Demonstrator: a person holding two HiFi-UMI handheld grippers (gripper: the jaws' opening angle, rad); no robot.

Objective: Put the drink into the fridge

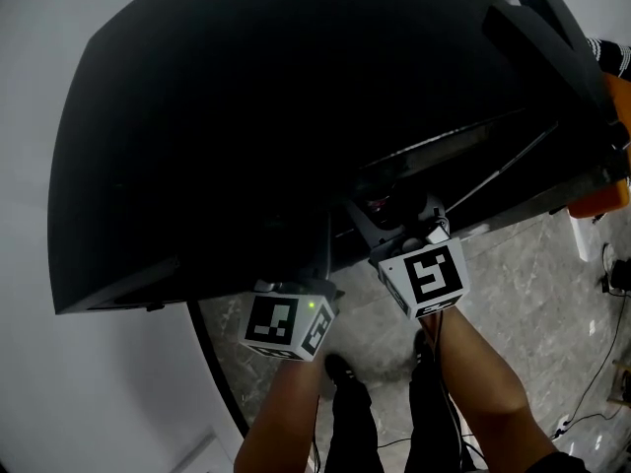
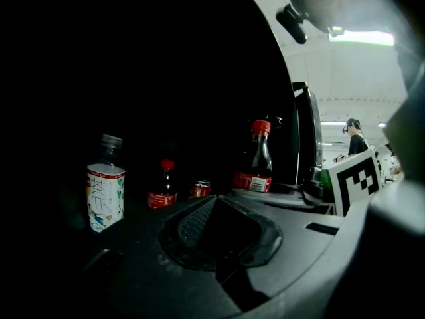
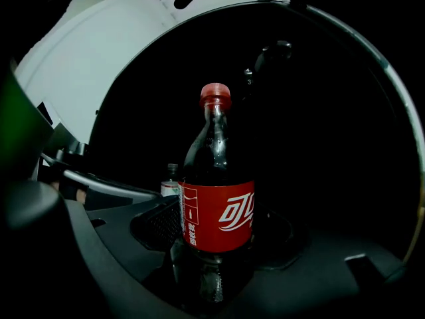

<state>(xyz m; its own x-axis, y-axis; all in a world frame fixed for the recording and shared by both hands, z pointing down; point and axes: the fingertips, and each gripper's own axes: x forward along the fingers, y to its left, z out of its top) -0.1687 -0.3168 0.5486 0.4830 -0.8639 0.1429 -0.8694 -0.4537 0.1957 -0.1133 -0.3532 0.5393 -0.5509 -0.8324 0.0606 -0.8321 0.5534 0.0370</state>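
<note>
Looks like you're working in some kind of lab or open test room, not a home kitchen. A strip light (image 2: 362, 37) is glowing on a plain white ceiling, another person (image 2: 356, 140) is standing in the background, and cables (image 1: 615, 276) are lying on the grey stone-look floor (image 1: 532, 284).

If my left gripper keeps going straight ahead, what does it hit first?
Likely the red can just beyond the left gripper's shut jaws, though depth is unclear in the dark; a small cola bottle stands beside it.
</note>
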